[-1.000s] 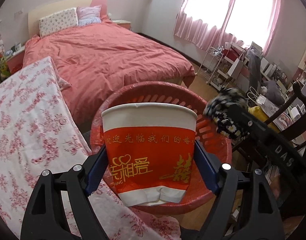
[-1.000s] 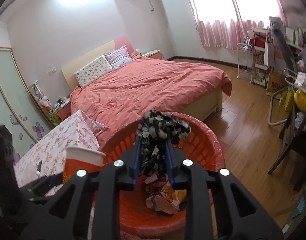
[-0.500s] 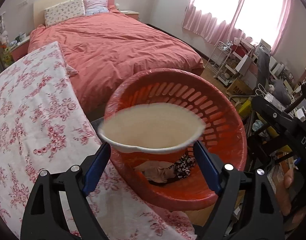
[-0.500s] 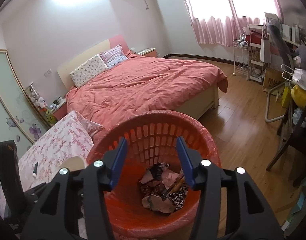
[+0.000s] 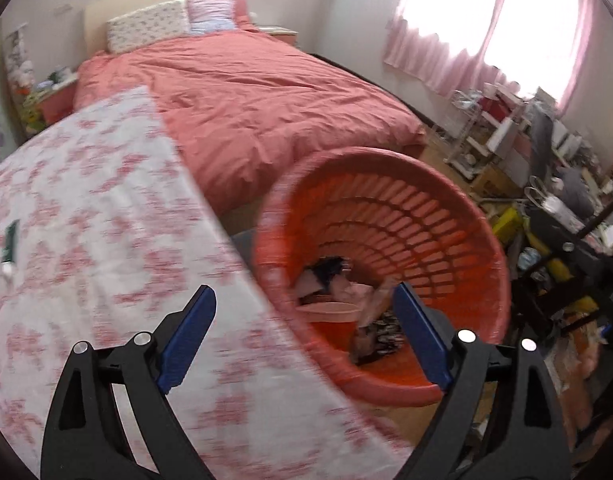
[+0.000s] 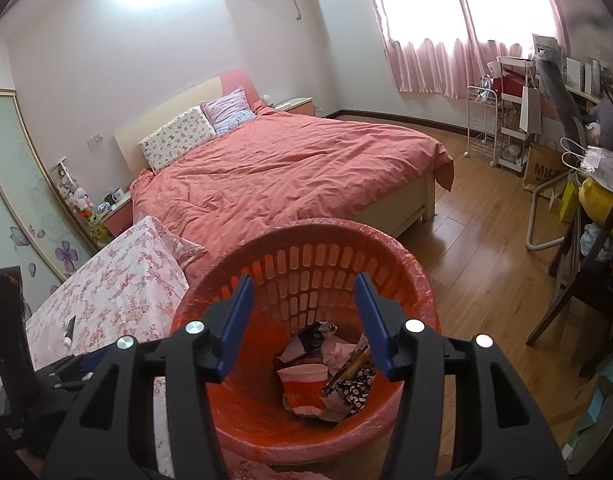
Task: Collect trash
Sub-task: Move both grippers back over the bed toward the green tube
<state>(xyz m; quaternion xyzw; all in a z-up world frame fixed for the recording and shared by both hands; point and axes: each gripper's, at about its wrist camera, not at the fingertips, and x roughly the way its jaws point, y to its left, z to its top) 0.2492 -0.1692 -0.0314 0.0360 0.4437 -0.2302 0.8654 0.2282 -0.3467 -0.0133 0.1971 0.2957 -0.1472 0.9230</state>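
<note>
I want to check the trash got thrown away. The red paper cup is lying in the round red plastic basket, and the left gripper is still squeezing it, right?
Not quite. The red paper cup does lie in the round red plastic basket, but the left gripper is not squeezing it: its jaws are opening with nothing between them, above the basket and the flowered tablecloth. The left wrist view shows this, and the right wrist view shows the cup among the other trash.

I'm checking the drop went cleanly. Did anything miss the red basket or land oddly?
Nothing stands out. The paper cup and floral cloth lie inside the red basket with the other scraps, nothing hanging over the rim. Both grippers are empty.
</note>
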